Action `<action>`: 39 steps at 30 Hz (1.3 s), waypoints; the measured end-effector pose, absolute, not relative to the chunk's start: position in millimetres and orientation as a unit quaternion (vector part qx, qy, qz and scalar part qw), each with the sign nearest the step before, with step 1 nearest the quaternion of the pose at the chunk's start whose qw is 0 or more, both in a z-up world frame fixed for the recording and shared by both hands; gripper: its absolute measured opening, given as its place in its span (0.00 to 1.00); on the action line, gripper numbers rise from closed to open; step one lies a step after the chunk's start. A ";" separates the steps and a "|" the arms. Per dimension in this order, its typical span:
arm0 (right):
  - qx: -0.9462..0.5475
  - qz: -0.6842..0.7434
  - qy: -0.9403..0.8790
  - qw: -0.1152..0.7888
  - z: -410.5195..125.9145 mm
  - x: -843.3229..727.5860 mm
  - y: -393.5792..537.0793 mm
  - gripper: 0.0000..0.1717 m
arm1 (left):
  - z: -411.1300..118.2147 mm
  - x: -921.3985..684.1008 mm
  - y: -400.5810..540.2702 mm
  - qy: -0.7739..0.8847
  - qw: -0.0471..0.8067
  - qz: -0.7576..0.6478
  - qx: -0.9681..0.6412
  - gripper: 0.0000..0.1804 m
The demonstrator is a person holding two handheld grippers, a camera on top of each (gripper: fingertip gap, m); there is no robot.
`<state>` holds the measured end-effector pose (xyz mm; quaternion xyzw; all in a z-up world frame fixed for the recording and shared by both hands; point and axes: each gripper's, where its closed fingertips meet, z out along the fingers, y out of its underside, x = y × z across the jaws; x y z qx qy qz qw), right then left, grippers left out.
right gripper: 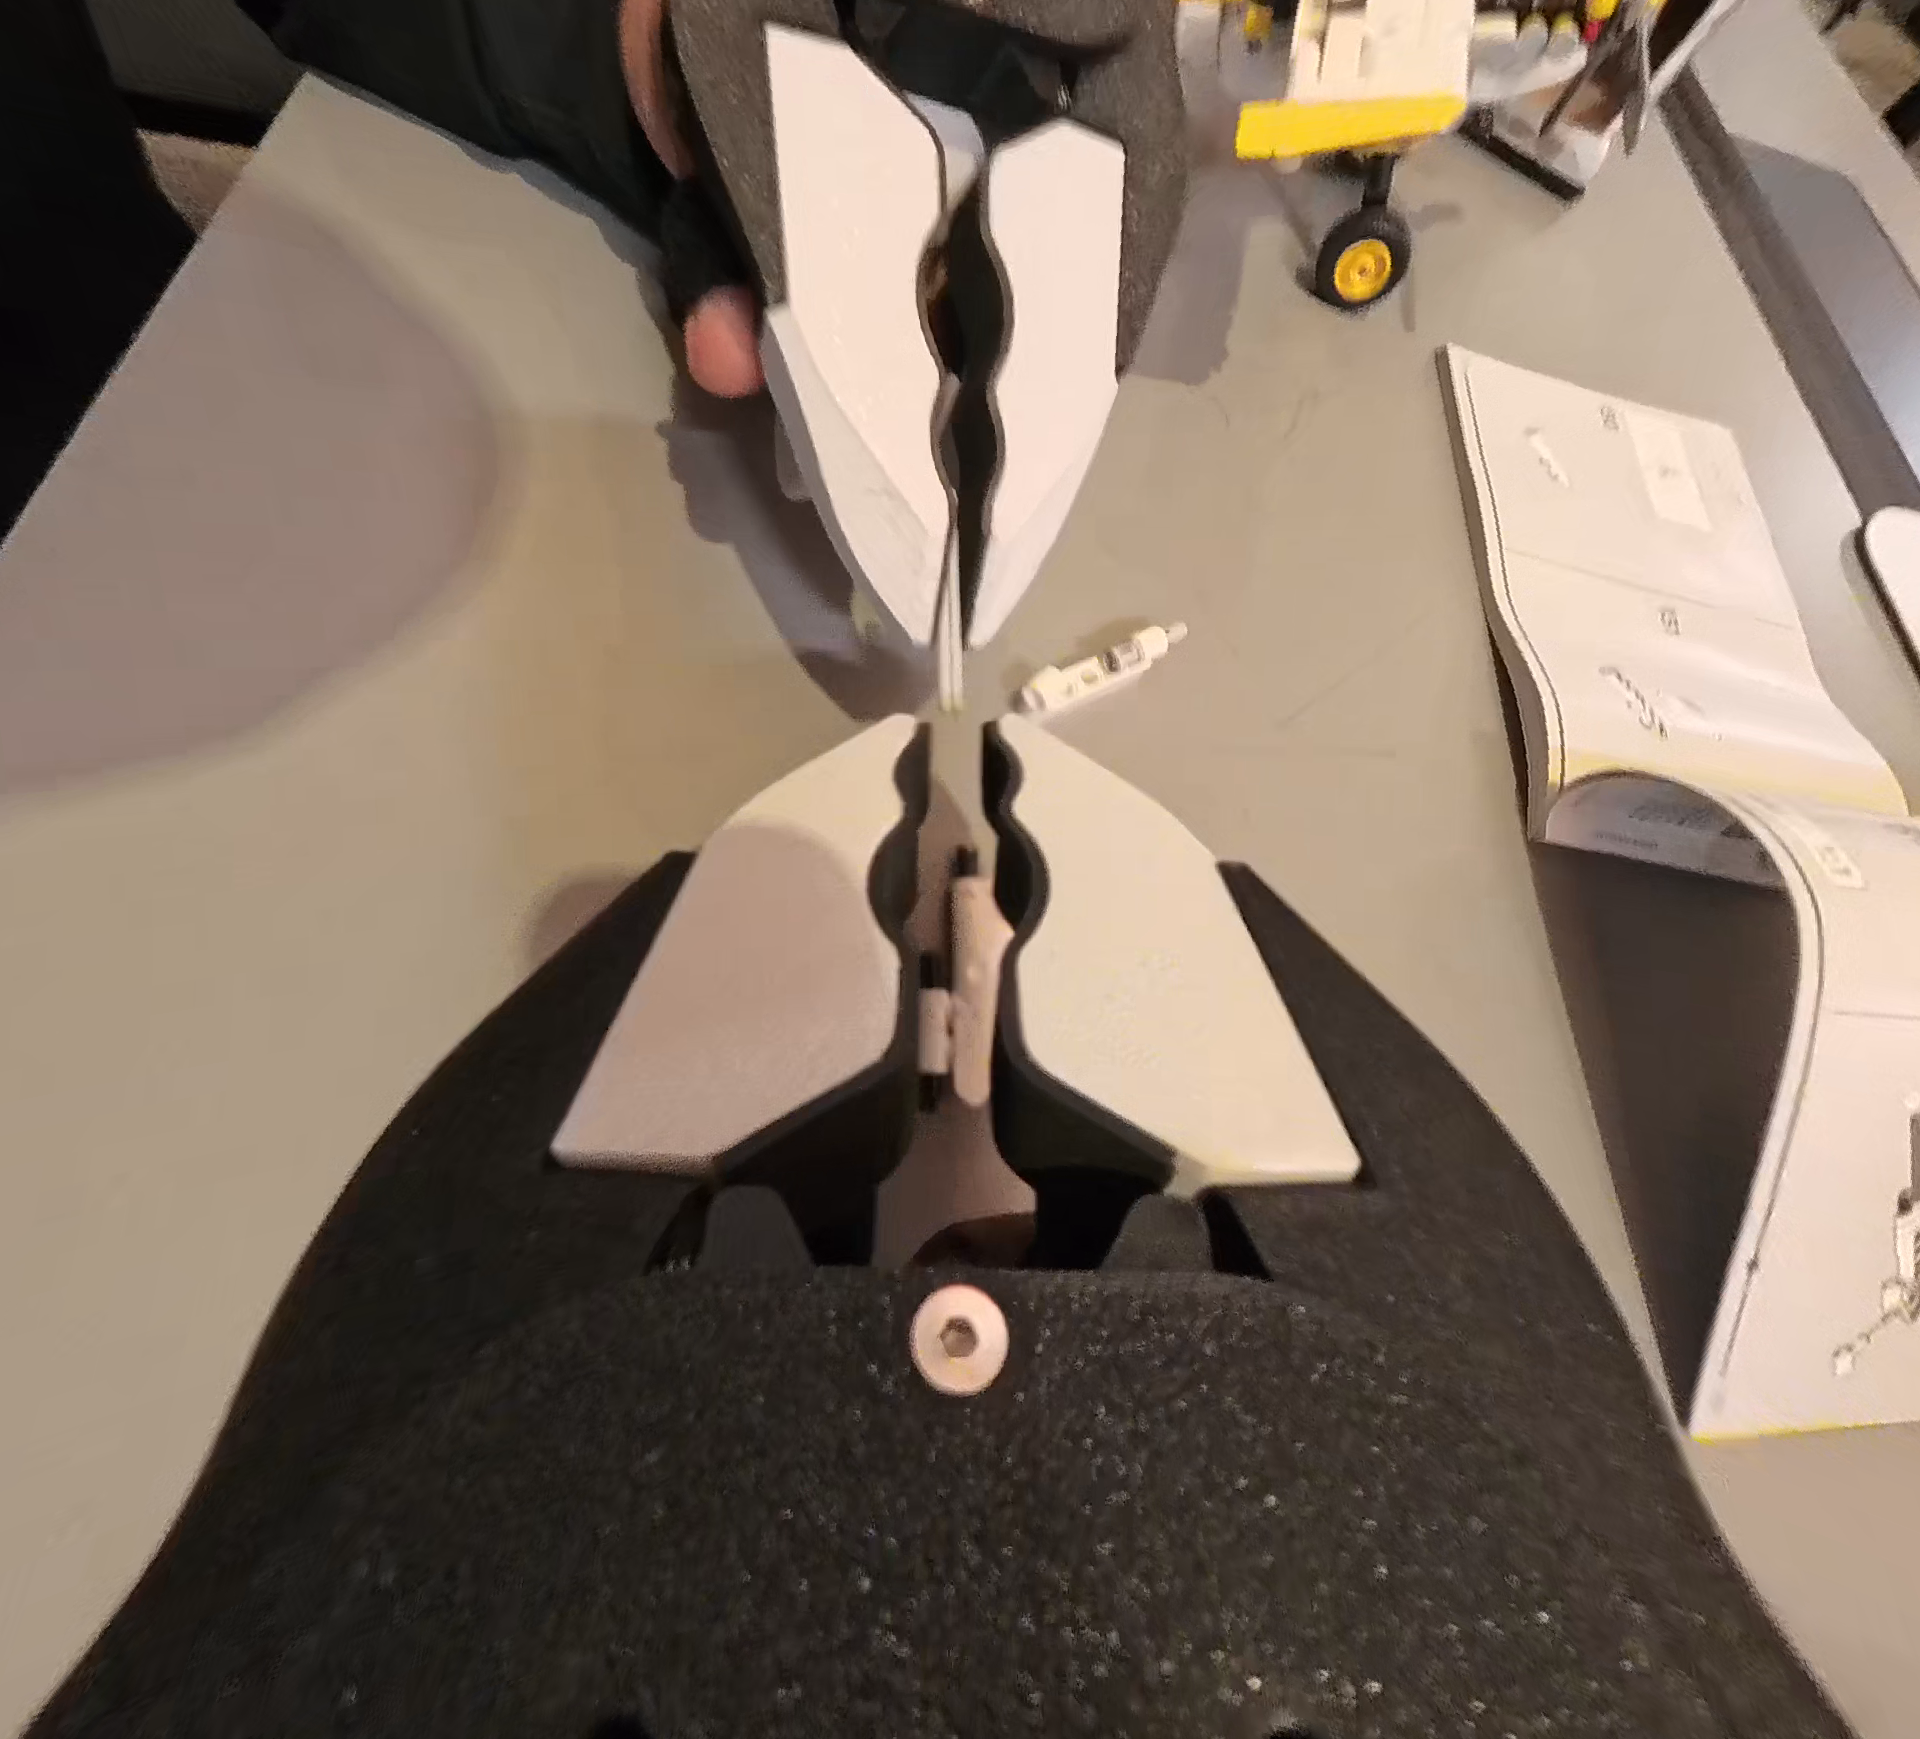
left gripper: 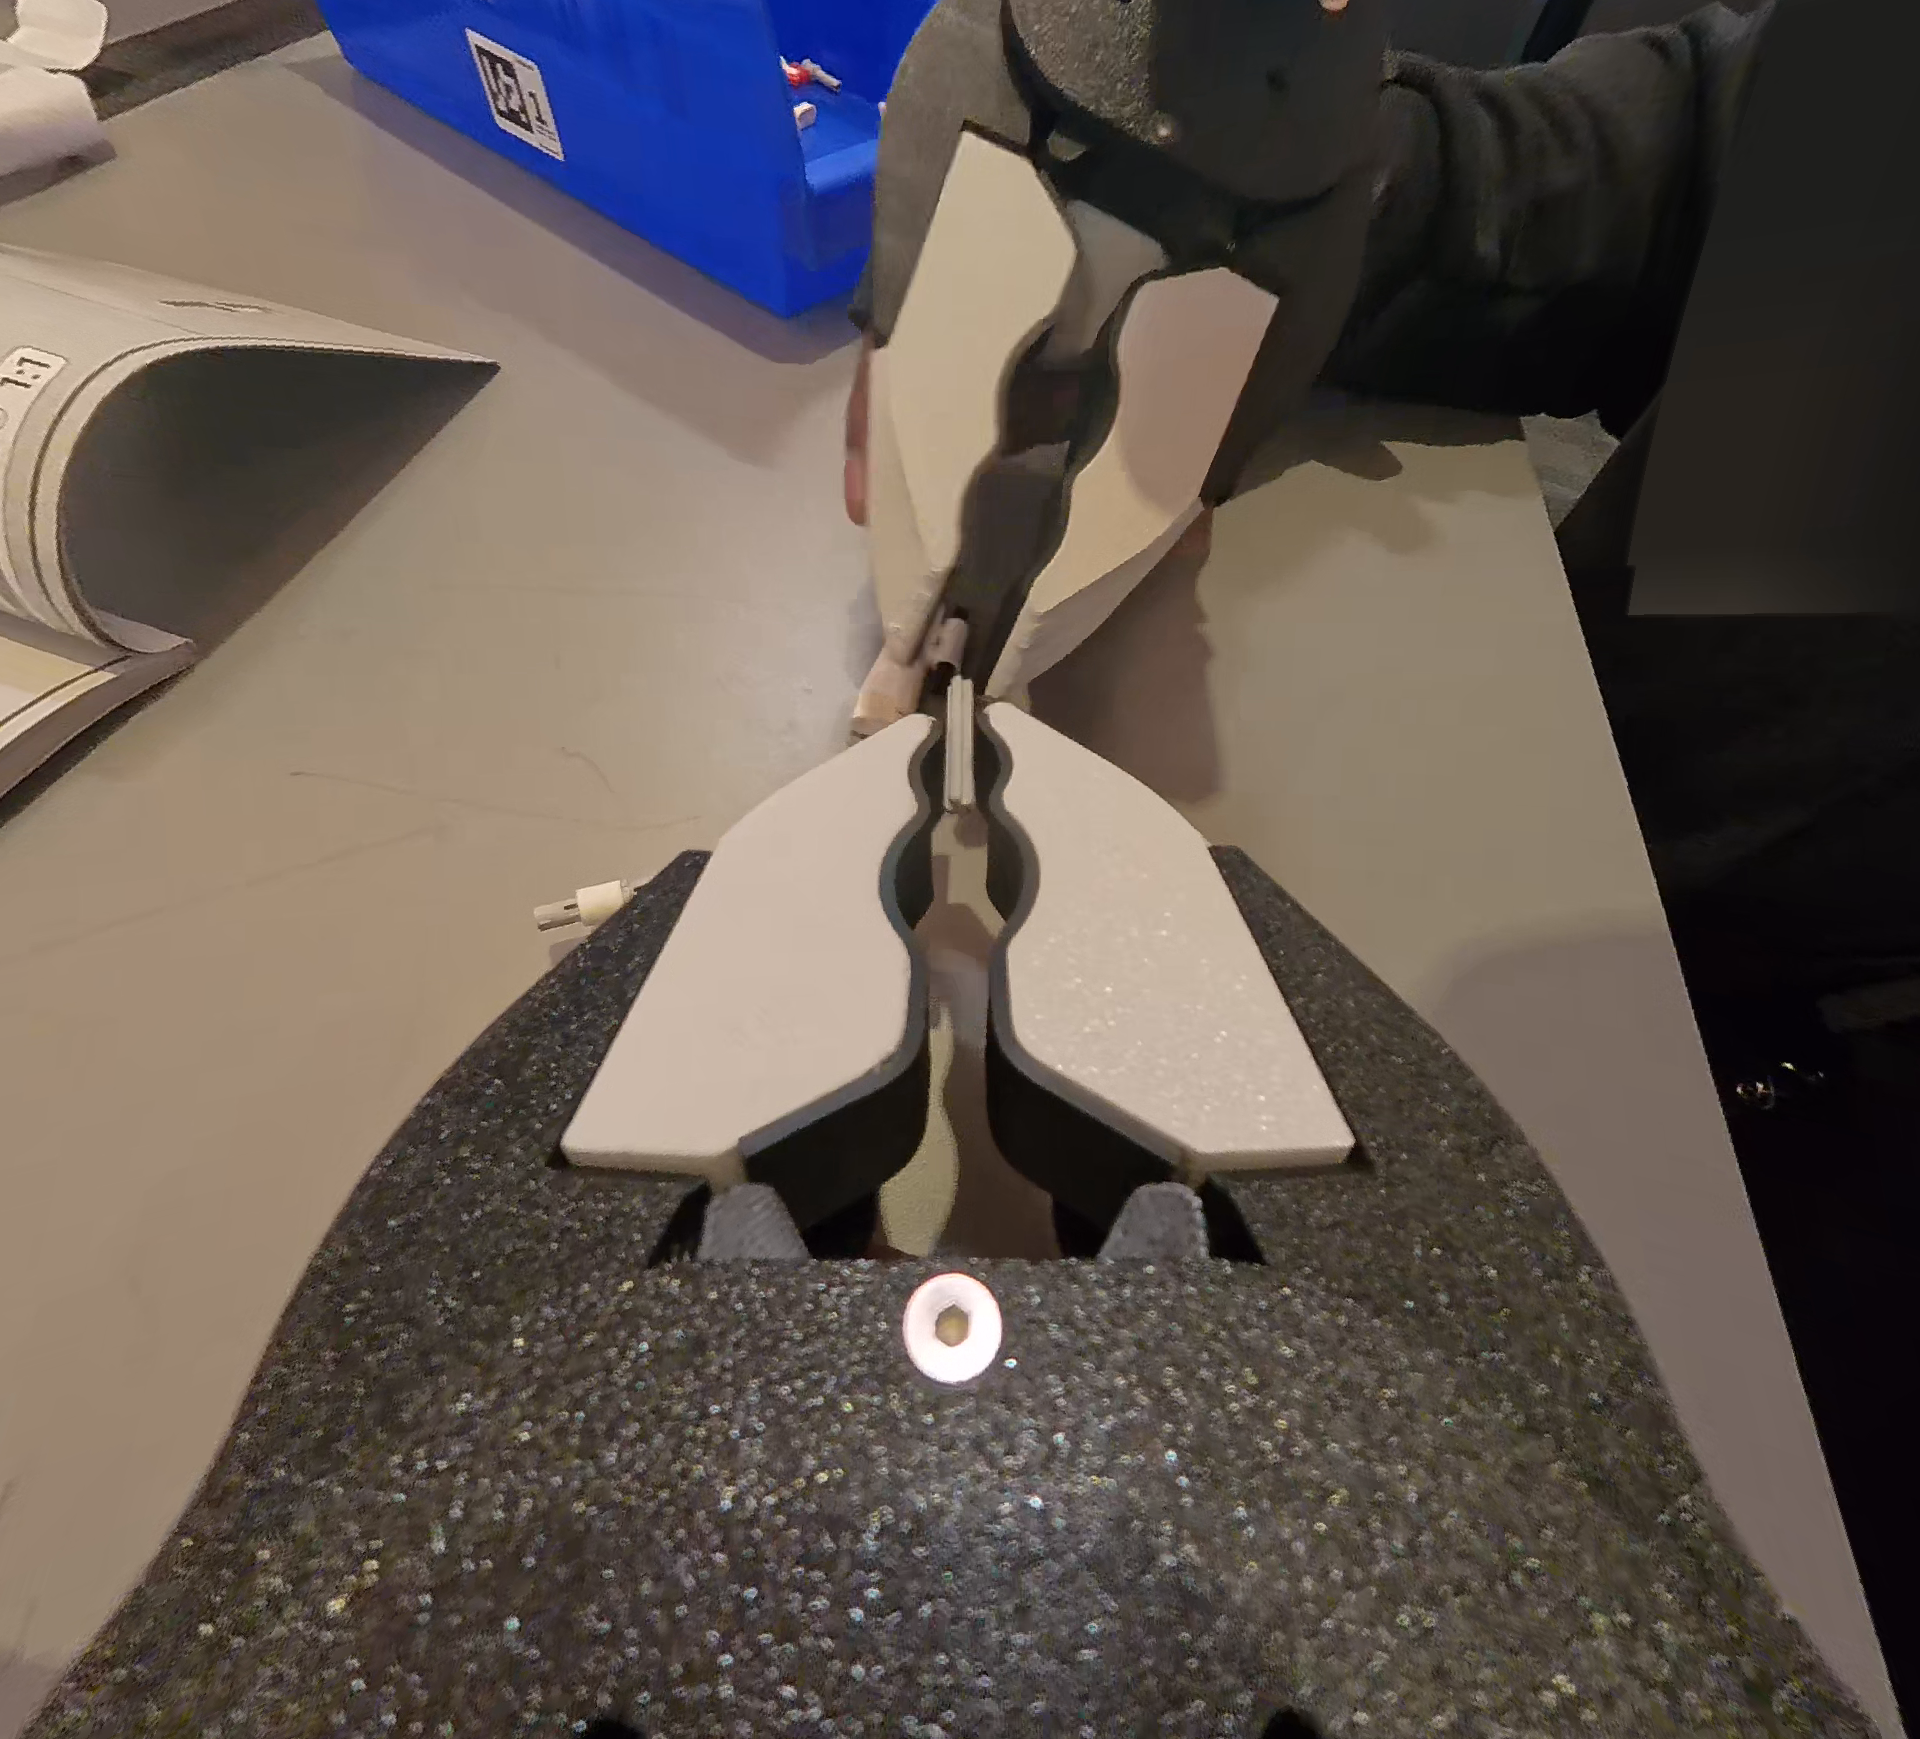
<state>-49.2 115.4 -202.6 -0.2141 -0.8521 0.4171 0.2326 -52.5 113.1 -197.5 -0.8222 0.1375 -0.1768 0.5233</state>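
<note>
My left gripper (left gripper: 958, 721) is shut on a thin grey rod (left gripper: 961, 764) that sticks out past its tips. It also shows in the right wrist view (right gripper: 956, 629), with the rod (right gripper: 949, 671) pointing at my right gripper's tips. My right gripper (right gripper: 954, 728) faces it tip to tip, fingers apart, with bare table between the tips. A small whitish connector piece (right gripper: 966, 951) shows in the gap farther back, with dark space on its left. In the left wrist view this piece (left gripper: 943, 648) sits at the right gripper's (left gripper: 966, 650) tips, just beyond the rod's end.
A loose white pin piece (left gripper: 582, 905) (right gripper: 1101, 666) lies on the grey table (left gripper: 468, 650). A blue bin (left gripper: 540, 27) stands behind. An open instruction booklet (right gripper: 1662, 598) (left gripper: 104, 442) lies to the side. A yellow and white brick model (right gripper: 1371, 6) stands farther back. The table edge (left gripper: 1621, 754) is close. Left and right tips are no more than a few centimetres apart.
</note>
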 end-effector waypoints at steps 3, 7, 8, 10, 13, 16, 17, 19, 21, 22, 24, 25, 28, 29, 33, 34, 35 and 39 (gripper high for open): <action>-0.255 0.380 -0.861 0.220 -214.2 -54.8 133.3 0.12 | -196.9 -54.9 113.8 0.128 0.525 -0.179 -0.822 0.02; -0.299 0.350 -0.872 0.166 -233.5 -52.9 145.6 0.16 | -197.7 -55.6 114.4 0.126 0.524 -0.176 -0.824 0.03; -0.307 0.346 -0.872 0.159 -236.4 -53.3 146.9 0.16 | -198.0 -55.5 114.5 0.126 0.523 -0.175 -0.825 0.03; -0.318 0.344 -0.871 0.147 -240.5 -54.3 147.9 0.17 | -198.4 -55.3 114.6 0.127 0.522 -0.174 -0.826 0.03; -0.337 0.349 -0.865 0.130 -243.5 -57.9 150.1 0.18 | -198.6 -55.5 114.8 0.126 0.522 -0.173 -0.826 0.03; -0.353 0.352 -0.860 0.110 -246.6 -59.3 153.0 0.18 | -199.1 -54.6 114.4 0.129 0.521 -0.171 -0.826 0.03; -0.358 0.357 -0.856 0.107 -246.2 -60.1 153.4 0.17 | -199.2 -54.3 114.3 0.130 0.520 -0.171 -0.827 0.03; -0.370 0.360 -0.851 0.097 -245.9 -60.1 153.8 0.15 | -199.2 -54.2 114.2 0.130 0.520 -0.170 -0.827 0.03; -0.377 0.356 -0.850 0.095 -246.1 -59.8 154.2 0.13 | -199.3 -54.5 114.2 0.129 0.520 -0.171 -0.827 0.02; -0.378 0.353 -0.850 0.096 -246.3 -59.3 154.2 0.11 | -199.3 -54.5 114.2 0.129 0.520 -0.171 -0.827 0.02; -0.381 0.346 -0.852 0.096 -246.5 -58.2 153.7 0.11 | -199.2 -54.5 114.0 0.128 0.520 -0.173 -0.826 0.02; -0.379 0.341 -0.855 0.099 -246.5 -57.2 154.0 0.13 | -199.4 -54.5 113.9 0.129 0.520 -0.173 -0.827 0.03; -0.391 0.327 -0.853 0.116 -244.0 -58.6 160.2 0.17 | -199.4 -54.4 113.9 0.129 0.520 -0.173 -0.827 0.03; -0.400 0.332 -0.847 0.115 -242.1 -59.2 161.1 0.17 | -199.4 -54.4 113.9 0.129 0.520 -0.173 -0.827 0.03; -0.443 0.334 -0.827 0.091 -244.9 -59.8 164.2 0.17 | -200.0 -54.8 113.7 0.129 0.519 -0.171 -0.828 0.02; -0.451 0.337 -0.822 0.086 -245.0 -59.6 163.7 0.17 | -200.0 -54.6 113.7 0.129 0.519 -0.171 -0.828 0.02; -0.455 0.337 -0.820 0.082 -245.0 -59.0 163.2 0.15 | -200.2 -54.4 113.6 0.130 0.518 -0.171 -0.828 0.02; -0.459 0.337 -0.819 0.073 -246.1 -55.6 157.8 0.09 | -200.3 -54.6 113.7 0.129 0.518 -0.172 -0.828 0.02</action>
